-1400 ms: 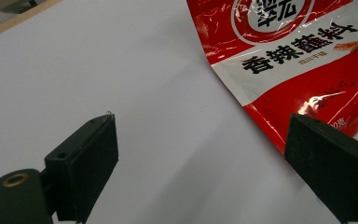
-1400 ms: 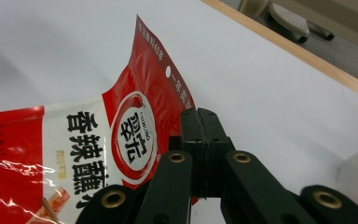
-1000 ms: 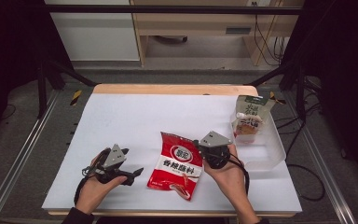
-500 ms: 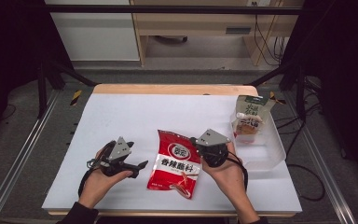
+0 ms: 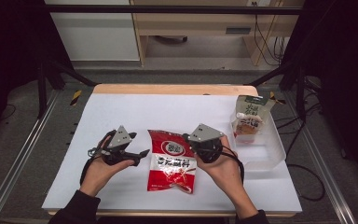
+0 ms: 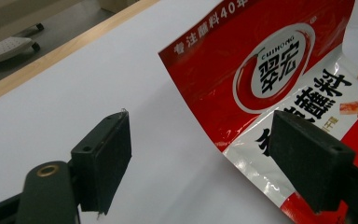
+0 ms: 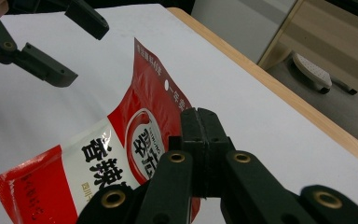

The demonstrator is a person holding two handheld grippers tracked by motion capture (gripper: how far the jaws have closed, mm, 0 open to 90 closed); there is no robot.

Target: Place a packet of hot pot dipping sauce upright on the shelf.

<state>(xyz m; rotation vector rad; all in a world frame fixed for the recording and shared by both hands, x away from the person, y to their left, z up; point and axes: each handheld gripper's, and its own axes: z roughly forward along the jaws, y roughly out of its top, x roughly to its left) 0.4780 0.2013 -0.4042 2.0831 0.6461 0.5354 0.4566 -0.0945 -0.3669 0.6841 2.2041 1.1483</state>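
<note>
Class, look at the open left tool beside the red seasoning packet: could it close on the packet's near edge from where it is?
Probably yes. The left tool is open beside the red seasoning packet, nothing lies between them on the white table, and the packet's edge curls up. The right tool already pinches the other side.

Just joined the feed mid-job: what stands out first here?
A glossy red-and-white foil snack pouch lies at the near middle of the white table, the right hand-held gripper shut on its edge. The left hand-held gripper, jaws open, hovers beside it. A clear plastic bin sits at the right.
</note>
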